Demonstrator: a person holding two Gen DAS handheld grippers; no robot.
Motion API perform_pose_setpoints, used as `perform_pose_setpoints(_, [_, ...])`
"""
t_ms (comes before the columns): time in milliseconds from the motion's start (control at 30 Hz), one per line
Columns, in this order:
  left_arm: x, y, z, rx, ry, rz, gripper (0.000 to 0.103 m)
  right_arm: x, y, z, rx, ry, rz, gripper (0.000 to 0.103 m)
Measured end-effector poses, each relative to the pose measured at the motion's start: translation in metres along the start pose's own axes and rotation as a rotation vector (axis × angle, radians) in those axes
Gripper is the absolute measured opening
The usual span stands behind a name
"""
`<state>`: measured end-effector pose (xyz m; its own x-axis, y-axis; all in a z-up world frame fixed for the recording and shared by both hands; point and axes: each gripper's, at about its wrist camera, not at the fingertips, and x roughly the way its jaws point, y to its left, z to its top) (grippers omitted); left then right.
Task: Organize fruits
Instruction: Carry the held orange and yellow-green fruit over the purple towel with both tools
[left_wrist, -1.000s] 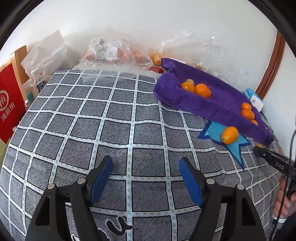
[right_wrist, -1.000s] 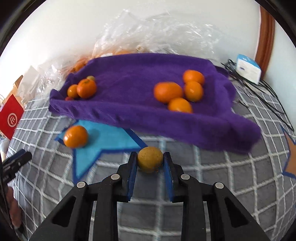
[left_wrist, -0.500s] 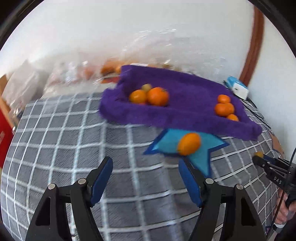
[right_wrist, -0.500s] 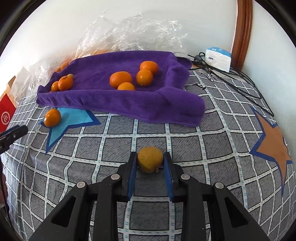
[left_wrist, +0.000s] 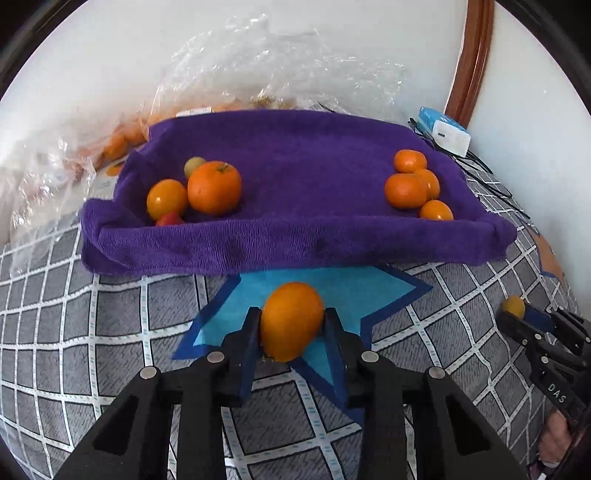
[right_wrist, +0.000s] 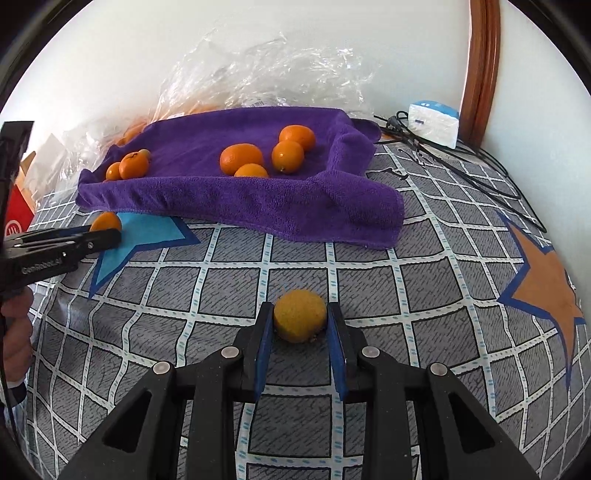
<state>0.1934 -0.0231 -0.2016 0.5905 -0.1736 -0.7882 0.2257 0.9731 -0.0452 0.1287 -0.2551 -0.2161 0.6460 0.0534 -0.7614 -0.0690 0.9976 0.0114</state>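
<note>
Where its jaws stood wide over bare cloth a second ago, the left gripper (left_wrist: 291, 325) has just closed on the orange (left_wrist: 291, 320) over the blue star (left_wrist: 354, 288); the right gripper (right_wrist: 300, 325) stays clamped on the yellow fruit (right_wrist: 300, 315).

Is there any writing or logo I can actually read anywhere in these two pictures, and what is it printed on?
"DAS": white letters on the black body of the right gripper, seen from the left wrist.
Pale lettering on the side of the left gripper: too blurred to read.
White round logo on the red box: not legible.
White label under the clear plastic bags: too small.
Blue and white box: print too small.
</note>
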Motion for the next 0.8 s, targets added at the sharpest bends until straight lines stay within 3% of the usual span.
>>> perform_pose_setpoints(100, [-0.002, 0.002, -0.002, -0.030, 0.003, -0.035, 0.031, 0.000, -0.004, 0.001, 0.010, -0.002, 0.028, 0.029])
perform_pose_setpoints(600, [-0.042, 0.045, -0.016, -0.167, -0.004, -0.018, 0.031, -0.005, -0.004, 0.004, 0.018, 0.010, 0.066, 0.028])
perform_pose_setpoints(800, [-0.060, 0.055, -0.005, -0.163, -0.038, 0.000, 0.031, -0.039, -0.001, 0.025, 0.042, -0.081, 0.110, 0.028])
